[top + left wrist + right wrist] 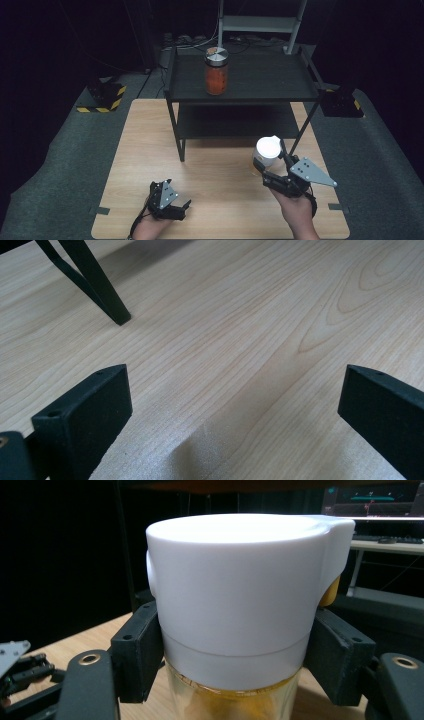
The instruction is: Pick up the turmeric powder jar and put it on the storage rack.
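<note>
Right gripper: clamped on white-lidded jar of yellow contents, held above wooden table.
Left gripper: jaws wide apart, holding nothing, low over table.

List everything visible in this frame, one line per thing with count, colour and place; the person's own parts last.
white-lidded jar: one, clear with yellowish contents and a white lid, between the right gripper's jaws at the table's right.
orange jar: one, orange contents with a silver lid, on the shelf's top board.
black shelf: one, two-tier, at the table's far half.
wooden table: one, light wood.
striped blocks: two, black and yellow, on the grey floor either side.
left gripper: one, black, jaws open, low over the table's near left.
right gripper: one, black with a grey plate, clamped on the white-lidded jar.
</note>
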Tool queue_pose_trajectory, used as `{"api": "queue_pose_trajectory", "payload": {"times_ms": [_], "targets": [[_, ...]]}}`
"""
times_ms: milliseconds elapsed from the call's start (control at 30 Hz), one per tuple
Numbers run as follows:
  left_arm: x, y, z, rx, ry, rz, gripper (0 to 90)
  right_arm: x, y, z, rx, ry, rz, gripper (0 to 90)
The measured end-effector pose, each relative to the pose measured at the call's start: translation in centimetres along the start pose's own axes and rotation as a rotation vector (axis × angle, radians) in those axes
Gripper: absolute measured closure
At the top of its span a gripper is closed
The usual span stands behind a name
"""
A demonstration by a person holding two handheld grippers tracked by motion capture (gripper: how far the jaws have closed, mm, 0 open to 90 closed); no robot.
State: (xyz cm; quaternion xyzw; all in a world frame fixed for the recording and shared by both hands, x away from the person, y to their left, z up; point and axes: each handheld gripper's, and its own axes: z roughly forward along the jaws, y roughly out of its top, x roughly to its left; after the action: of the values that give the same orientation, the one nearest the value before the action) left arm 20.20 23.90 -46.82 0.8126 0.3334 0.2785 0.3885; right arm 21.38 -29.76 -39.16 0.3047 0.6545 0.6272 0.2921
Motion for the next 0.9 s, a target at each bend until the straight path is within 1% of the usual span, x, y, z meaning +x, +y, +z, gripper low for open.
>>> {"api": "queue_pose_trajectory", "payload": {"times_ms": [200,233,467,600,633,833,900], "targets": [[0.0,0.0,0.0,0.001,0.001,0.0,1.1,-0.4,1.3,-0.4,-0.015,0.004,0.001,30.3],[0.0,0.0,0.0,0.001,0.001,0.001,1.1,-0.4,1.8,-0.6,-0.021,0.0,-0.006,30.3],[0.0,0.0,0.0,-0.001,0.0,0.0,1.1,-0.5,3.6,-1.0,-0.048,-0.014,-0.033,30.3],[0.0,0.0,0.0,-0.001,-0.001,0.0,1.1,-0.6,4.3,-1.1,-0.06,-0.018,-0.042,30.3],[0.0,0.0,0.0,0.0,-0.003,0.0,1.1,-0.6,4.8,-1.2,-0.068,-0.025,-0.051,30.3],[0.1,0.0,0.0,0.001,-0.004,0.001,1.1,-0.8,6.2,-1.4,-0.088,-0.037,-0.056,30.4],[0.1,0.0,0.0,0.0,-0.004,0.0,1.1,-0.8,6.3,-1.4,-0.09,-0.039,-0.058,30.3]]}}
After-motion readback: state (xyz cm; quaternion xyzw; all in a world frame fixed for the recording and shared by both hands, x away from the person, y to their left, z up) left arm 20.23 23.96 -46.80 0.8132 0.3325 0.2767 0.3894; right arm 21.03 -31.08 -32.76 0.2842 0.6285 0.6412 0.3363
